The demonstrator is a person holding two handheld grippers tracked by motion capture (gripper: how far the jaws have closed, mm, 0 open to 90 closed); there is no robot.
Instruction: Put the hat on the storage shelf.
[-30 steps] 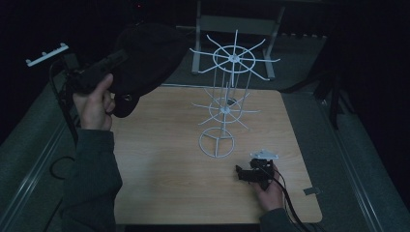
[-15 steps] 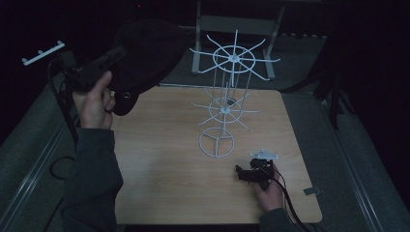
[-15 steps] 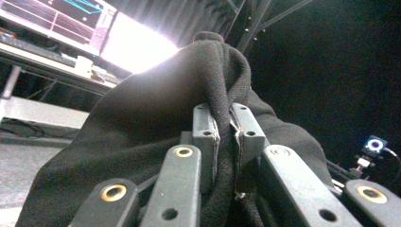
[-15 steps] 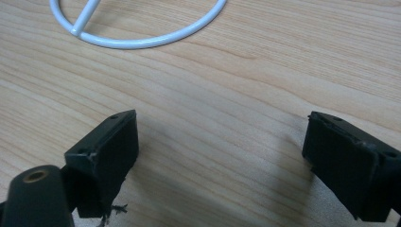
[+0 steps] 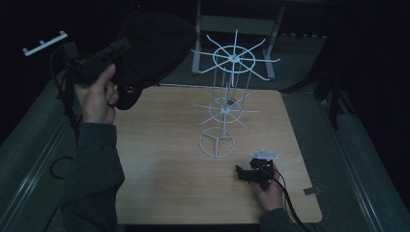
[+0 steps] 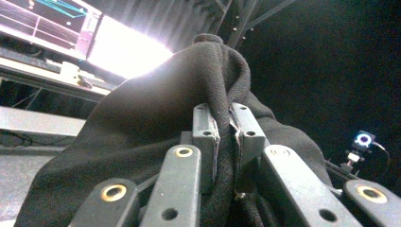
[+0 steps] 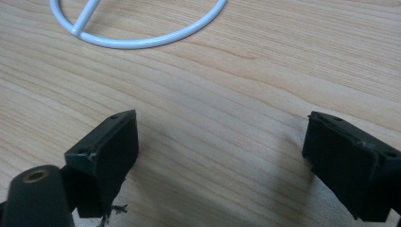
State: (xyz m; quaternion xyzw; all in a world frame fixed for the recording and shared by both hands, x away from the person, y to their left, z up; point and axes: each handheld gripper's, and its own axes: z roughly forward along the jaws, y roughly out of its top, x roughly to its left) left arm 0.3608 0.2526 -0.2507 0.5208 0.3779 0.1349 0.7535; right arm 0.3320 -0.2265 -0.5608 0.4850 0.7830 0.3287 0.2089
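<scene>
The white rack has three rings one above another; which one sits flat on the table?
The lowest ring, the plain hoop with a few spokes inside it, lies on the wooden table. The two higher rings carry prongs sticking outward.

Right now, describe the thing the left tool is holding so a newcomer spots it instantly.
Start at the light wooden table with the white wire rack standing mid-table. Above the table's far left corner, the left tool pinches a black knitted fabric hat by its rim. It is the one soft, dark thing, held off the table.
</scene>
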